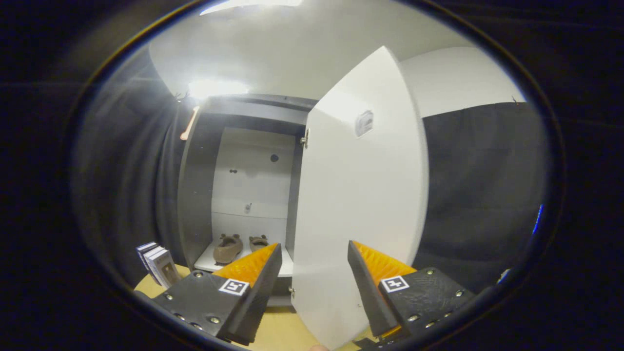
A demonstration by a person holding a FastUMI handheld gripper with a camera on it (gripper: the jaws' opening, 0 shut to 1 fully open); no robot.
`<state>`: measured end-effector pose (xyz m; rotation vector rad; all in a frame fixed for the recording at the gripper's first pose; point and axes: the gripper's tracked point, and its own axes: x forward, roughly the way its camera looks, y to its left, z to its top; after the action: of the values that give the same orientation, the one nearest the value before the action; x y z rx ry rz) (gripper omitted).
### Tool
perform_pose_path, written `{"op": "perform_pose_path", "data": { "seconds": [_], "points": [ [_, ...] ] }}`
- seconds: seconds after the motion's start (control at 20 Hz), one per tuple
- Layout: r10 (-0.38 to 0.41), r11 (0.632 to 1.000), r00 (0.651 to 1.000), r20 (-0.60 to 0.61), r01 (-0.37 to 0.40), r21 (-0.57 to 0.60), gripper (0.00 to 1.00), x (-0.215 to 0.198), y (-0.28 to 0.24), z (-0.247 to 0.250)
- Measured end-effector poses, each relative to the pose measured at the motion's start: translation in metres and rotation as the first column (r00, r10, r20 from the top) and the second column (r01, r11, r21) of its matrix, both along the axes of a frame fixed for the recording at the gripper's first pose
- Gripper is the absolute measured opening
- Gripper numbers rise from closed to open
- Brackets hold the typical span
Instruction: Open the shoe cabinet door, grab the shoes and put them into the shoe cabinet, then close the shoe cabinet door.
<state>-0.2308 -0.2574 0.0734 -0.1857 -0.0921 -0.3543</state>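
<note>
Now, from largest to smallest:

Shoe cabinet [195, 195]: a dark-framed cabinet stands upright ahead of the fingers against the dark booth curtain, with a pale back panel inside and its interior open to view.

Cabinet door [360, 204]: the white door is swung wide open, hinged on the cabinet's right side, its face turned towards the camera. Its lower edge reaches down between the two fingers, nearer the right one. Whether it touches either finger cannot be told.

Shelf [207, 263]: a white bottom shelf inside the cabinet, just beyond the left finger's tip, carries the shoes.

Surface [282, 331]: a light wooden surface lies under the fingers and runs up to the foot of the cabinet.

Gripper [314, 253]: its two fingers are spread wide apart and hold nothing; the left finger [253, 268] points towards the open compartment, and the right finger [375, 268] sits in front of the door's lower part.

Shoes [228, 247]: a brown pair rests side by side on the shelf, inside the cabinet, just ahead of and slightly above the left fingertip, well clear of the right finger.

Boxes [158, 265]: a few small boxes stand upright on the surface, left of the cabinet and beside the left finger.
</note>
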Motion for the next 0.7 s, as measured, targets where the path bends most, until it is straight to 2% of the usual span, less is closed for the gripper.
{"op": "perform_pose_path", "data": {
  "seconds": [0.15,0.4,0.7],
  "points": [
    [0.039,0.999,0.999,0.018,-0.039,-0.010,0.83,-0.026,-0.022,0.009],
    [0.059,0.998,0.998,0.010,-0.059,-0.013,0.83,-0.056,-0.067,0.010],
    [0.036,0.999,0.999,-0.024,-0.035,0.030,0.83,-0.049,-0.119,-0.006]
  ]
}}
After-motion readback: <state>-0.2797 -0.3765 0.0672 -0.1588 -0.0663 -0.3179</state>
